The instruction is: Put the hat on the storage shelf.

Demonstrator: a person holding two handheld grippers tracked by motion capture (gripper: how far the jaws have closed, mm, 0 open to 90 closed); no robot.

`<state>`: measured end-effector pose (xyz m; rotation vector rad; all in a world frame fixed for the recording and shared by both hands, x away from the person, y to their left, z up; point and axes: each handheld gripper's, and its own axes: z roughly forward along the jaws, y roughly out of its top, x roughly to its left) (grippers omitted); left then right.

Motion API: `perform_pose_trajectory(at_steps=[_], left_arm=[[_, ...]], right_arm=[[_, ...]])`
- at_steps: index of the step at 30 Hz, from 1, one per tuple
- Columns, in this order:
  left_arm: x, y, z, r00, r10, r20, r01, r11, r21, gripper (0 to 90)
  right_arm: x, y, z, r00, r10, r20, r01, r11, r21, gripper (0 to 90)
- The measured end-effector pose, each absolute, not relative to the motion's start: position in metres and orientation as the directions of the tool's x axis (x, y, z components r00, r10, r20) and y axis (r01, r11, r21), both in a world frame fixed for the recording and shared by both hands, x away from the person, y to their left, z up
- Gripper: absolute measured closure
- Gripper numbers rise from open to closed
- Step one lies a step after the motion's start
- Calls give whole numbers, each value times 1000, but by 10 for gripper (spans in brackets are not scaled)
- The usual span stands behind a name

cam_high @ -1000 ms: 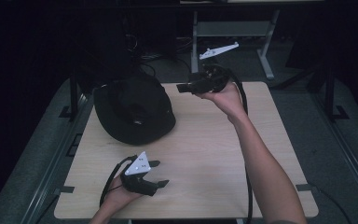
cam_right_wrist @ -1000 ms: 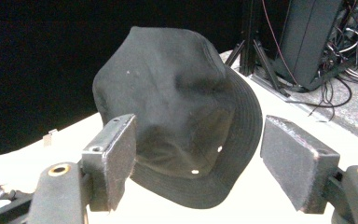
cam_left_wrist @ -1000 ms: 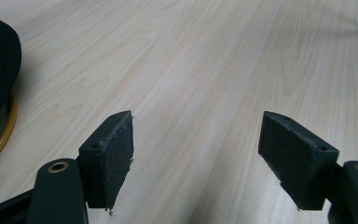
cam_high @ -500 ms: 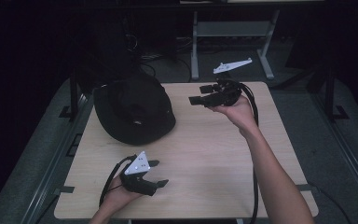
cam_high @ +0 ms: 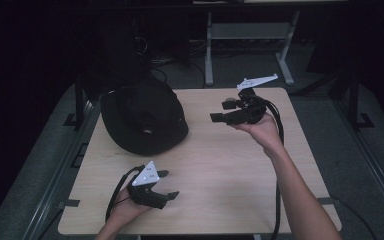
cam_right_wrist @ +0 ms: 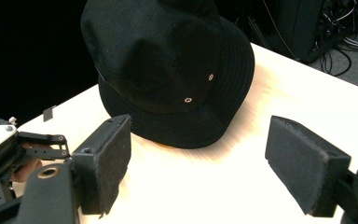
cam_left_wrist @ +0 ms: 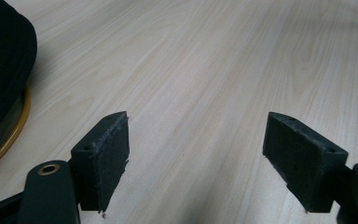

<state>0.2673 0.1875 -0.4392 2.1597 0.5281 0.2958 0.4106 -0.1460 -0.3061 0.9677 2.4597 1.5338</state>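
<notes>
A black bucket hat [cam_high: 142,117] lies on the back left of the light wooden table [cam_high: 225,170]. My right gripper [cam_high: 220,111] hovers over the back right of the table, to the right of the hat, and points at it with its jaws open and empty. Through the right gripper view, the hat [cam_right_wrist: 168,70] sits just ahead of the open right gripper [cam_right_wrist: 198,140]. Near the front edge my left gripper [cam_high: 167,184] rests low and open, holding nothing. In the left gripper view, the left gripper [cam_left_wrist: 196,135] frames bare wood, and the hat's brim [cam_left_wrist: 2,70] shows at the left.
A grey metal stand [cam_high: 250,35] and cables sit on the dark floor beyond the table's far edge. Black cables trail from both grippers. A thin yellowish rim [cam_left_wrist: 9,133] shows under the hat's brim. The left gripper [cam_right_wrist: 28,149] appears at the left of the right gripper view.
My right gripper has drifted to the right and a little toward the person, away from the hat, still open. The left gripper has stayed put.
</notes>
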Motion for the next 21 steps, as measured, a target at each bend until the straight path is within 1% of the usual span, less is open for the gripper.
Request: perform_pose_trajectory(at_steps=[10,21], left_arm=[[267,189,-438,877,481,19,273,-529,804,213],[268,193,-437,862,506,4,292,-505,812,198]], right_arm=[[401,-154,-317,-786,561,260,483,295,824,199],[389,-165,-330,-777,562,283,495,268,827,194]])
